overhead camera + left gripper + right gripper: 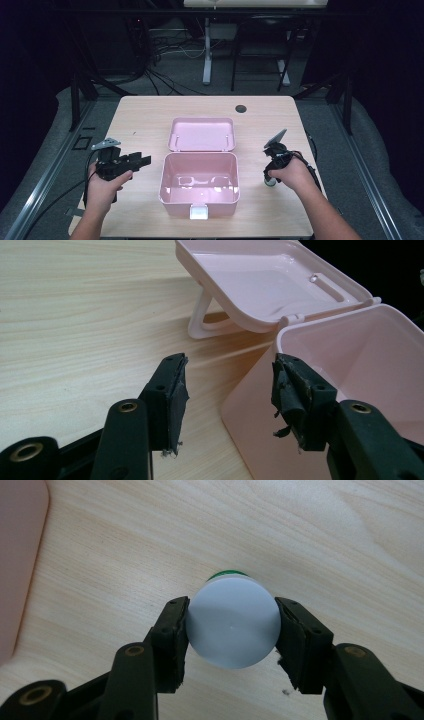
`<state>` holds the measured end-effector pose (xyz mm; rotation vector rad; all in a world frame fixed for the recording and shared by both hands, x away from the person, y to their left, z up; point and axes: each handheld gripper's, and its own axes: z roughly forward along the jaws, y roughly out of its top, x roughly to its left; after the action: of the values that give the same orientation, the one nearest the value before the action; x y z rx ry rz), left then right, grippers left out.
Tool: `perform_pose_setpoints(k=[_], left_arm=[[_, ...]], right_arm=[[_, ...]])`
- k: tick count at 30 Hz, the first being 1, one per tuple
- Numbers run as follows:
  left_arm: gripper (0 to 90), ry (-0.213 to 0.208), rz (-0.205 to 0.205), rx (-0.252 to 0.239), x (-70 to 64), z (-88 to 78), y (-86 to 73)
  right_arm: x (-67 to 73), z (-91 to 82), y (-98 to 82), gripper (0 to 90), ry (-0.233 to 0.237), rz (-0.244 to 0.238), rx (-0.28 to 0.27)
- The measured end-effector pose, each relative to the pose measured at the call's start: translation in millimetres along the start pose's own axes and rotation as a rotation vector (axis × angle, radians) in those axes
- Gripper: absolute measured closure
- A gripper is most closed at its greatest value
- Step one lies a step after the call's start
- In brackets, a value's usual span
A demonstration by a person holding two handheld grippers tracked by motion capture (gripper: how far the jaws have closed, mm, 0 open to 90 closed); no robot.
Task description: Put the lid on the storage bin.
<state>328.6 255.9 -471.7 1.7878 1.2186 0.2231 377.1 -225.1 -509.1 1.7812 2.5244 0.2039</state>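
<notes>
A pink plastic box [199, 199] stands open at the table's middle, its lid [202, 134] laid back flat behind it. My left gripper [146, 161] hovers open just left of the box with nothing between its fingers. In the left gripper view the gripper [227, 400] faces the box's near corner [360, 365], with the lid [265, 285] and its handle beyond. Right of the box, my right gripper [270, 179] points down. In the right gripper view the gripper [232, 630] is shut on a small bottle with a white cap [233, 622] and a green body, standing on the table.
The box has a white latch [198, 213] at its front wall, near the table's front edge. A dark cable hole [241, 108] sits at the table's far side. The pink box wall [20, 555] lies left of the bottle. Cables and a desk leg lie beyond the table.
</notes>
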Motion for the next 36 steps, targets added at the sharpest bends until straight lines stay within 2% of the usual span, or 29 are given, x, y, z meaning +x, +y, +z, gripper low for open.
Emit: perform_pose_setpoints(k=[4, 8, 9, 14, 17, 20, 27, 32, 36], left_arm=[[47.9, -0.002, -0.002, 0.002, 0.7, 0.4, -0.2], [47.9, -0.002, -0.005, 0.001, 1.1, 0.6, -0.4], [47.9, -0.003, -0.004, 0.002, 1.1, 0.7, -0.4], [47.8, -0.003, -0.002, 0.002, 1.1, 0.3, -0.4], [47.7, -0.001, -0.004, 0.000, 1.4, -0.2, -0.3], [47.5, -0.001, -0.005, 0.001, 1.7, -0.5, -0.4], [46.8, 0.004, -0.004, 0.003, 2.0, 0.6, -0.9], [46.5, 0.003, -0.007, 0.000, 2.5, 0.5, -1.0], [46.4, 0.003, -0.008, -0.002, 3.1, -0.2, -0.9]], right_arm=[[-0.6, -0.2, 0.5, 49.9, 0.002, -0.005, 0.008], [0.2, -2.8, 0.5, 50.0, 0.010, 0.004, -0.007], [-0.5, -4.1, 1.0, 49.9, 0.013, -0.010, -0.010], [2.1, -12.4, 2.6, 49.9, 0.017, -0.020, 0.007], [4.3, -16.3, 2.9, 50.0, 0.019, -0.028, -0.012], [6.4, -23.1, 4.0, 49.9, 0.018, -0.045, 0.002], [16.6, -36.6, 4.9, 50.0, 0.018, -0.082, -0.013], [25.9, -50.0, 6.5, 50.0, 0.010, -0.121, 0.003], [32.3, -57.8, 8.4, 50.0, 0.014, -0.141, -0.017]])
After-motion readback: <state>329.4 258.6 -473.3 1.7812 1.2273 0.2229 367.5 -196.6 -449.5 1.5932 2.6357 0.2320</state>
